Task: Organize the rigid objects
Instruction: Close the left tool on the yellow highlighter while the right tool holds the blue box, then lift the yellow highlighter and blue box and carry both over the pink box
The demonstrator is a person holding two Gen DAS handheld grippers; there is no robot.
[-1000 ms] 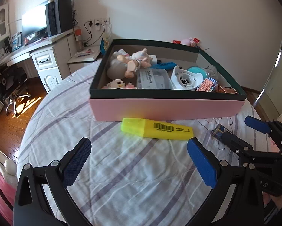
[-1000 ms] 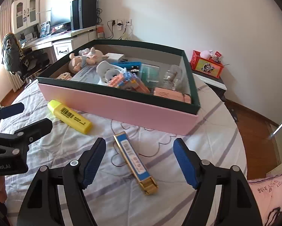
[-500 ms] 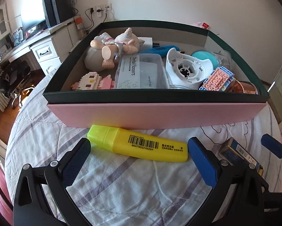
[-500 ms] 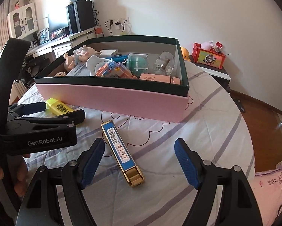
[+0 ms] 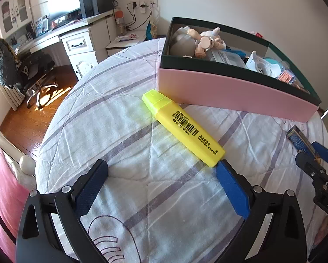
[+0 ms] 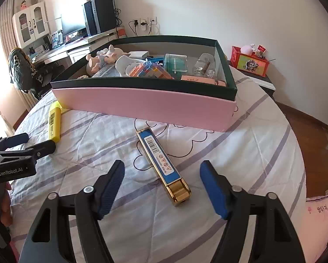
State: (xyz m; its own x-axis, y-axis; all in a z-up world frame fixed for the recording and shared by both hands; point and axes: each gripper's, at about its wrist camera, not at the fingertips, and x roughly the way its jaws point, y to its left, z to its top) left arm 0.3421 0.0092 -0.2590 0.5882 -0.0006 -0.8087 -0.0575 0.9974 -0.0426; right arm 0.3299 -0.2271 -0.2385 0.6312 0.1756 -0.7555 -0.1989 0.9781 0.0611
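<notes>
While the left gripper (image 5: 161,188) hangs spread and empty, the yellow highlighter (image 5: 182,130) lies just beyond it, near the pink box (image 5: 229,95). From the right wrist, the right gripper (image 6: 161,188) gapes around the blue lighter (image 6: 163,164); nothing blocks it.

Black grippers (image 6: 161,182), blue ribbed pads (image 6: 111,186)

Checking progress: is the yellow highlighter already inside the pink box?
No, the yellow highlighter lies on the striped bedsheet outside the pink box.
</notes>
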